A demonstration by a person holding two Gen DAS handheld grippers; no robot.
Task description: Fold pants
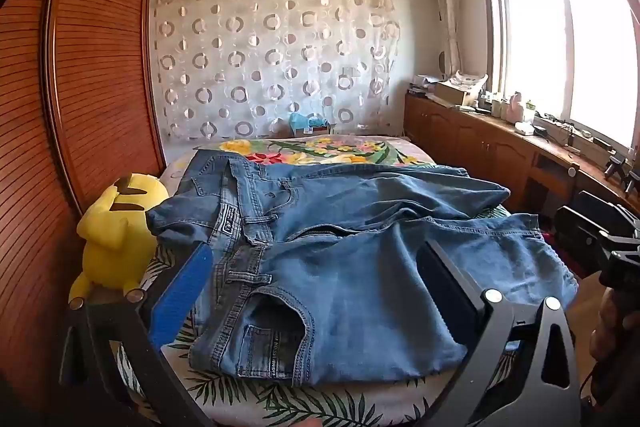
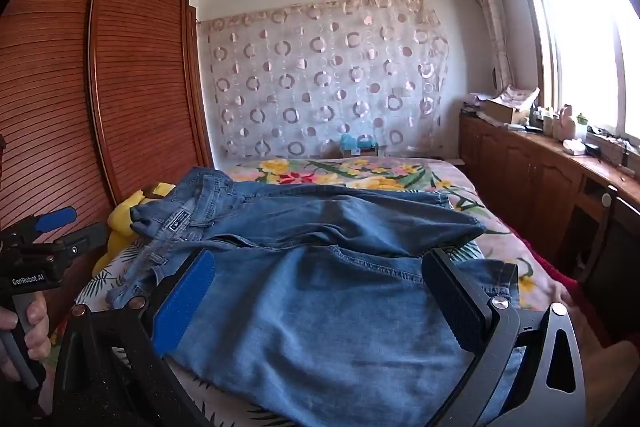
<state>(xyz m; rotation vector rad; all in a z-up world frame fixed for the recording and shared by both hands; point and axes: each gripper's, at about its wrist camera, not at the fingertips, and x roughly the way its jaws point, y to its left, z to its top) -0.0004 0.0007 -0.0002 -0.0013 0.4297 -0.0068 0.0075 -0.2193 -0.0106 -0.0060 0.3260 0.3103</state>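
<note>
Blue jeans (image 1: 340,259) lie spread and rumpled on the bed, waistband to the left, legs running right. They also show in the right wrist view (image 2: 320,275). My left gripper (image 1: 316,267) is open and empty, hovering over the waistband and hip pocket; its blue pad (image 1: 182,291) is at the left, its black pad (image 1: 444,287) at the right. My right gripper (image 2: 316,279) is open and empty over the near leg. The left gripper's body shows at the left of the right wrist view (image 2: 44,239), held in a hand.
A yellow plush toy (image 1: 116,235) sits at the bed's left edge beside the wooden wardrobe (image 1: 80,87). The bed (image 1: 320,149) has a floral cover. A wooden cabinet with clutter (image 1: 500,131) runs along the right under the window.
</note>
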